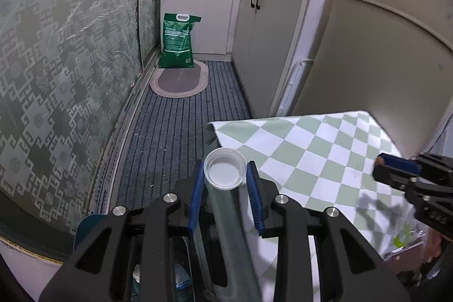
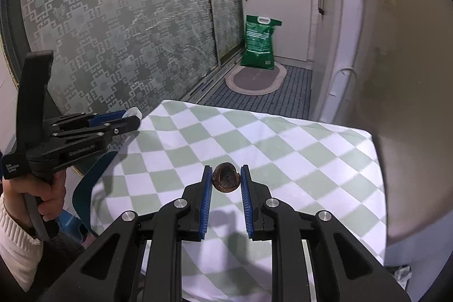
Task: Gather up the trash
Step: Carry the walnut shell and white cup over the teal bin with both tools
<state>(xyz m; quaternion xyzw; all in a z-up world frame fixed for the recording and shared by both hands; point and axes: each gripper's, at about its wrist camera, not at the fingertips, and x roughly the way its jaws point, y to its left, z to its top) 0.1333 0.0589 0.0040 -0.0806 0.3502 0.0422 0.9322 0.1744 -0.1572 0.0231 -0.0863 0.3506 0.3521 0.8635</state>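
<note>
Left wrist: left tool (image 1: 225, 174) grips upright cup (image 1: 225, 171).

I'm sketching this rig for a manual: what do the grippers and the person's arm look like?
Both grippers, left and right, have black angular linkages with silver pivot bolts and ribbed blue finger pads. The left one carries small white lettering. The person's sleeve is cream knit.

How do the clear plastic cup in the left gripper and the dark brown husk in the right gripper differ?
The clear plastic cup is pale, see-through and smooth-rimmed; the dark brown husk is opaque, rough and ragged-edged. The cup is held beyond the edge of the green-and-white checked tablecloth, over the floor; the husk is over the cloth. Both sit between blue-padded fingers, in the left gripper and the right gripper.
</note>
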